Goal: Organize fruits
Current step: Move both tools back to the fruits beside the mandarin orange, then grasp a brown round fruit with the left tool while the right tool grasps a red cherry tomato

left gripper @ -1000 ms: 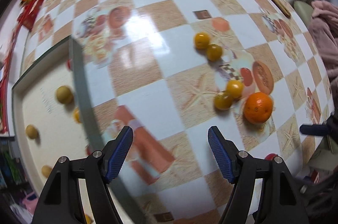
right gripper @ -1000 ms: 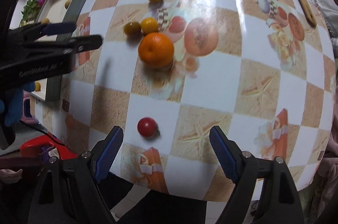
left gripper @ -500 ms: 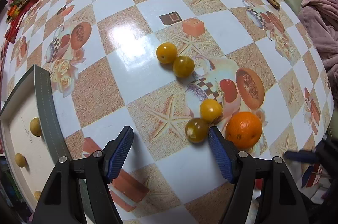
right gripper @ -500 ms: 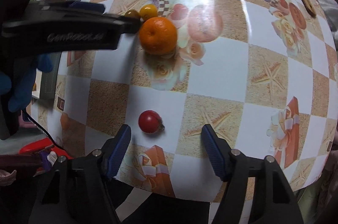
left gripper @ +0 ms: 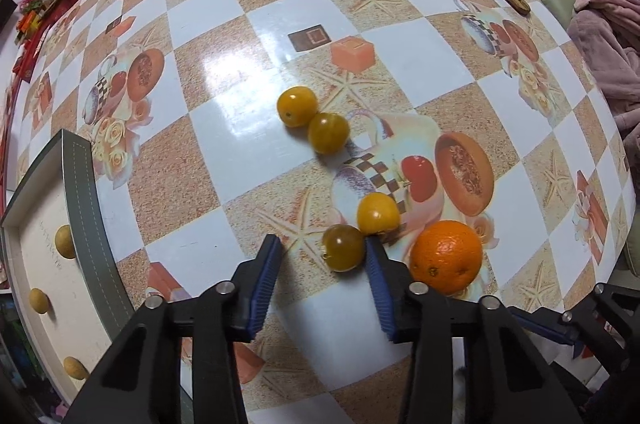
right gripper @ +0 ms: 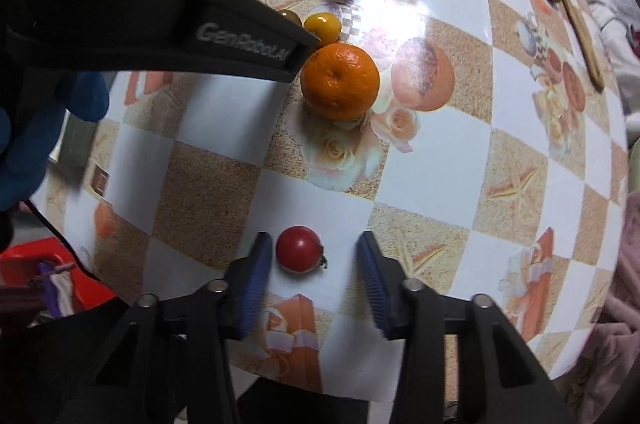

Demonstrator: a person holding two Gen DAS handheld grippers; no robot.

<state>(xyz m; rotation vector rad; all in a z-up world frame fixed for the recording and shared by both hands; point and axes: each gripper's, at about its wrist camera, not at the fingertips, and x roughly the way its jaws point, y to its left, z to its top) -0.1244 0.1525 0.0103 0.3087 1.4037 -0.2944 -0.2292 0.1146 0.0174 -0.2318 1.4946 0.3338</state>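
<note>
The tray [left gripper: 86, 208], cut off at the left, held three small yellow fruits. The left gripper [left gripper: 322, 274] was closing around a dark yellow tomato [left gripper: 344, 247], touching only its right finger. The right gripper [right gripper: 312, 274] was closing around a red tomato [right gripper: 299, 249] on the worktop [right gripper: 440, 160], not yet clamped.

both tools are matte black plastic. the left gripper [left gripper: 322, 276] and the right gripper [right gripper: 314, 272] each carry two ribbed blue pads [left gripper: 264, 276] on angular black arms fixed with round silver screws [left gripper: 224, 287]. at the upper left of the right wrist view, white "genrobot.ai" lettering [right gripper: 243, 42] marks a black arm, beside a blue glove [right gripper: 36, 140].
</note>
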